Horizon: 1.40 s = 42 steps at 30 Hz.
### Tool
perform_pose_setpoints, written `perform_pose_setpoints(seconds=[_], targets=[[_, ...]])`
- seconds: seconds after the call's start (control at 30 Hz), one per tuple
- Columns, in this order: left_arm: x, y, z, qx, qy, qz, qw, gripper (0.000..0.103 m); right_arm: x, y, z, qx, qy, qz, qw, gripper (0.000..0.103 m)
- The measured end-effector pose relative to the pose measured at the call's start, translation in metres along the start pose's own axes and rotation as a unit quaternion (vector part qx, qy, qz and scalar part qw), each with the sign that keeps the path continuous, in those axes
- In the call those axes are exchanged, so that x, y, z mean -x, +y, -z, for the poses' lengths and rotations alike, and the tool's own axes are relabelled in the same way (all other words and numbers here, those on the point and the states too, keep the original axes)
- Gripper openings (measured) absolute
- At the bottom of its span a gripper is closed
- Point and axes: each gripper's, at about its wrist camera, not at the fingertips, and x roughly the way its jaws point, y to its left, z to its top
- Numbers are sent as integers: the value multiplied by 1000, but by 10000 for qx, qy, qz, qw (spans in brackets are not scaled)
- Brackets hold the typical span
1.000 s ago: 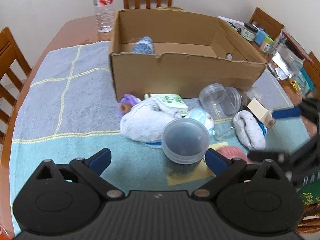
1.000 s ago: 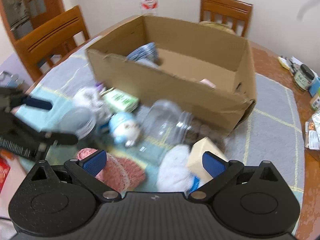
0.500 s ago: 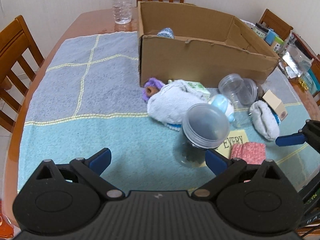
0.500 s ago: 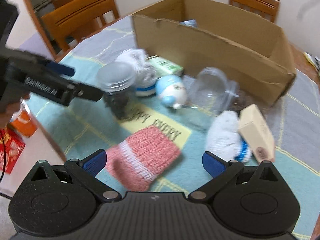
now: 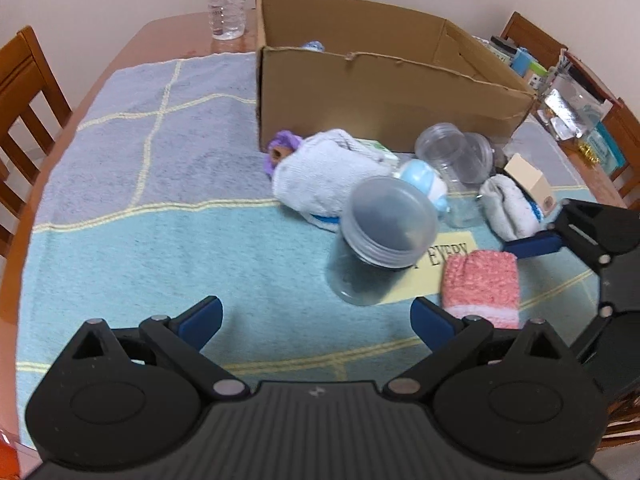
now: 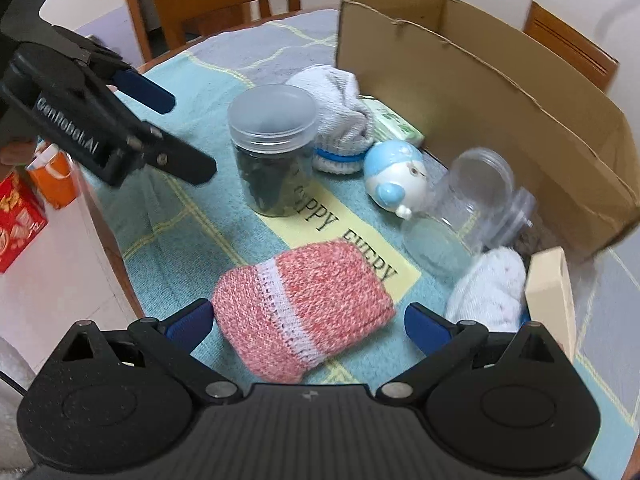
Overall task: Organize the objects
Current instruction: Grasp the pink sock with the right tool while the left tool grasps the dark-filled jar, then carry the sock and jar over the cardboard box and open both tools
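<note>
left gripper (image 5: 316, 318): fingers wide apart, empty, pulled back from lidded clear plastic jar of dark contents (image 5: 378, 240) | right gripper (image 6: 306, 320): fingers spread, now straddling pink knitted sock (image 6: 300, 316) on worktop, ungrasped | brown cardboard box (image 6: 480, 92) behind awaits it

There is one cardboard box (image 5: 384, 96) and one water bottle (image 5: 226, 0). Three jars show: one lidded with dark contents (image 6: 274, 148), and two clear empty ones lying down (image 6: 472, 188) (image 5: 482, 156). Three socks: two white (image 5: 324, 172) (image 6: 492, 292) and one pink (image 6: 300, 312). One blue-and-white figurine (image 6: 394, 180), one purple toy (image 5: 282, 148), one small green packet (image 6: 394, 124), one small tan box (image 5: 530, 180).
</note>
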Motion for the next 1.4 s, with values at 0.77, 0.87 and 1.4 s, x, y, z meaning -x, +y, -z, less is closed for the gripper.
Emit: perform_pose_setpoints(seconds=[0.77, 0.87, 1.4], targets=[[-31, -30, -5, -94, -561, 3, 9984, 79, -10, -12, -3, -90, 205, -44, 9997, 92], [-35, -32, -5, -78, -555, 17, 9984, 70, -9, -13, -7, -82, 221, -13, 9997, 93], [-34, -32, -13, -244, -464, 188, 9984, 56, 4, -22, -6, -28, 342, 9, 9994, 85]])
